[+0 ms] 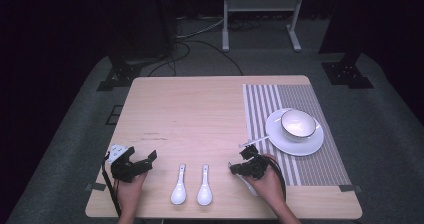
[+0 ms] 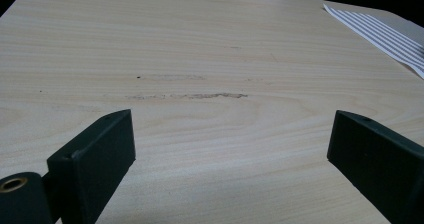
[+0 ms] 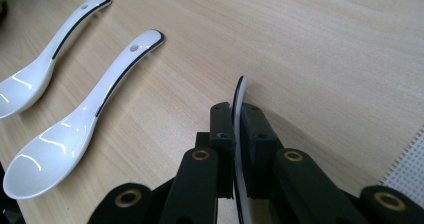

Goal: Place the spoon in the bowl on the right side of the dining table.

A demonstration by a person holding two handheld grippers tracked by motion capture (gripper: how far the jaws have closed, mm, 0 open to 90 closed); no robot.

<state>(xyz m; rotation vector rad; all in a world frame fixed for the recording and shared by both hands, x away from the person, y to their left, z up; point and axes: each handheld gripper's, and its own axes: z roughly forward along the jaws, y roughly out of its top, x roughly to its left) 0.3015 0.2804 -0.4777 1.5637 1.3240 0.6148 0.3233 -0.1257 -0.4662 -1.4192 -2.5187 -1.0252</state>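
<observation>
The right tool [image 3: 239,116] is clamped on a white spoon [image 3: 239,134], held edge-on near the surface's [image 1: 200,109] near edge. Just left of it, two more spoons [image 1: 179,186] [image 1: 204,185] lie side by side, handles pointing far. The left tool [image 2: 230,149] hovers over bare wood at near left, jaws wide apart. At far right, a bowl [image 1: 298,124] sits on a plate [image 1: 280,139] on a striped mat [image 1: 310,164].

- The white spoon [image 3: 239,134] clamped in the right gripper [image 3: 239,129] shows edge-on; its bowl is hidden.
- The striped mat [image 2: 385,36] is cut off at the picture's edge.
</observation>
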